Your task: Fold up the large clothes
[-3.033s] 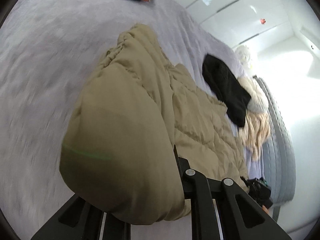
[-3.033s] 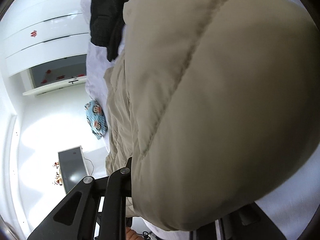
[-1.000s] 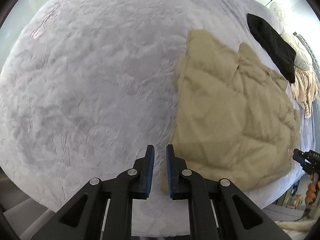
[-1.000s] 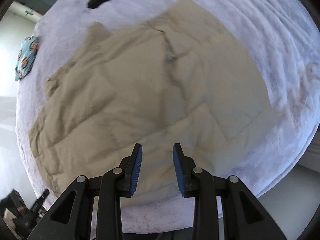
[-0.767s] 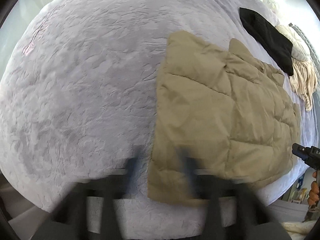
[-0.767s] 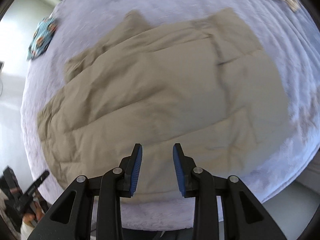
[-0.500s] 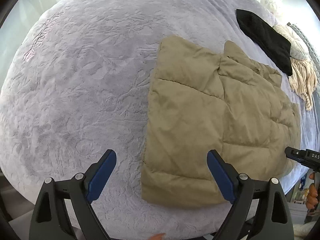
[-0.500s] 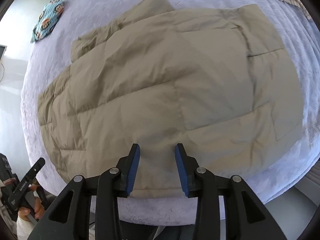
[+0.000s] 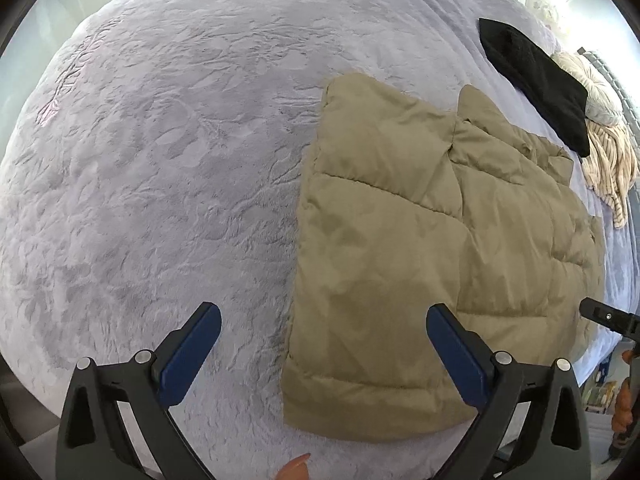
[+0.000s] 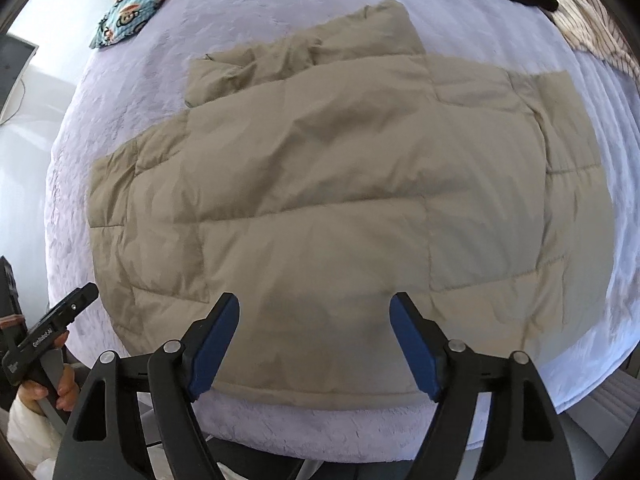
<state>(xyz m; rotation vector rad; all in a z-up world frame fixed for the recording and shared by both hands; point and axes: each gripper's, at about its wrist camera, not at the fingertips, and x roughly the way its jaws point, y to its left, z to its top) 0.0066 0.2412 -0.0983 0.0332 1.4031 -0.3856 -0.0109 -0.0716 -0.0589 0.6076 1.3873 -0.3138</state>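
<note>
We see a wide bed (image 9: 168, 152) covered in a plush lavender-grey blanket with an embossed leaf pattern, its fleece filling most of the left wrist view. The tan quilted jacket (image 10: 328, 184) lies flat on this bed near its front edge, folded over on itself, with one puffy edge running straight down the middle of the left wrist view (image 9: 432, 248). Our left hand-held gripper (image 9: 320, 344) is released, its blue-padded jaws spread wide above the bed, one jaw over bare blanket and the other over the jacket's near corner, holding nothing. Our right hand-held gripper (image 10: 314, 336) is likewise released, jaws wide apart over the jacket's lower hem, with no cloth between them. Beyond the jacket, toward the far side of the bed, a black garment (image 9: 536, 80) rests against a cream striped knit (image 9: 612, 160) that drapes over the bed's edge. A blue cloth printed with monkey faces (image 10: 132, 8) sits well apart from the jacket at the far corner in the right wrist view. The room around the bed is bright and pale, with white walls and floor; a dark monitor (image 10: 12, 68) shows at the left rim of the right wrist view.
</note>
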